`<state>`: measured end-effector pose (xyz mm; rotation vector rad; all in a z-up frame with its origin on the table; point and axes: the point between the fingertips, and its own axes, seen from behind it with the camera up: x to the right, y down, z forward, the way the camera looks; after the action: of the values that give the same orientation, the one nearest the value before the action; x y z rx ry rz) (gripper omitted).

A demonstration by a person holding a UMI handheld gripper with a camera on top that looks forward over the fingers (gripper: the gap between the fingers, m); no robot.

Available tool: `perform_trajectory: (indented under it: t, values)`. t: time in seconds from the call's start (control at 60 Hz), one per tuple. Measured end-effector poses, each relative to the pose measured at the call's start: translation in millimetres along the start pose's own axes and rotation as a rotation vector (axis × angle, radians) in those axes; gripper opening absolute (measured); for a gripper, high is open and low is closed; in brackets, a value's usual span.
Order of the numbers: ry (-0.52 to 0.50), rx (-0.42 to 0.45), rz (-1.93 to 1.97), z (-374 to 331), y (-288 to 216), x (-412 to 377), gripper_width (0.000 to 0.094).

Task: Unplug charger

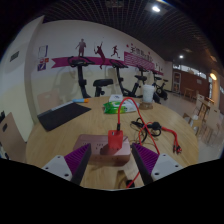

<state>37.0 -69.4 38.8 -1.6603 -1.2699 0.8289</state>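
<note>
A pale wooden table fills the middle of the frame, with a dark flat mat at its left. Behind it, across the upper half, runs a cream wall with a magenta stripe and dancer silhouettes above exercise bikes. The gripper holds its fingers apart at lower centre — purple pads showing. Between them sits a reddish block, probably the charger, with a red cable trailing right toward a white container.
</note>
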Motion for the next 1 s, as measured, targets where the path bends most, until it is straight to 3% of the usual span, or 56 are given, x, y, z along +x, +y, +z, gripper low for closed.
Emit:
perform_trajectory:
  t: [0.233, 0.467, 0.517, 0.617, 0.75, 0.833, 0.867, 1.0]
  values:
    - [-0.025, 0.053, -0.006, 54, -19, -1, 0.0856]
    - [-0.022, 0.041, -0.010, 75, -27, 2, 0.0848]
    - [-0.020, 0.032, -0.007, 77, -26, 3, 0.0799]
    - [0.035, 0.001, 0.011, 78, -19, 16, 0.0288]
    - [0.025, -0.012, 0.020, 74, -23, 11, 0.0167]
    - [0.070, 0.196, 0.028, 43, -112, 34, 0.0157]
    - [0.065, 0.222, 0.062, 36, -141, 42, 0.0158]
    - [0.089, 0.159, 0.142, 16, -171, 90, 0.0164]
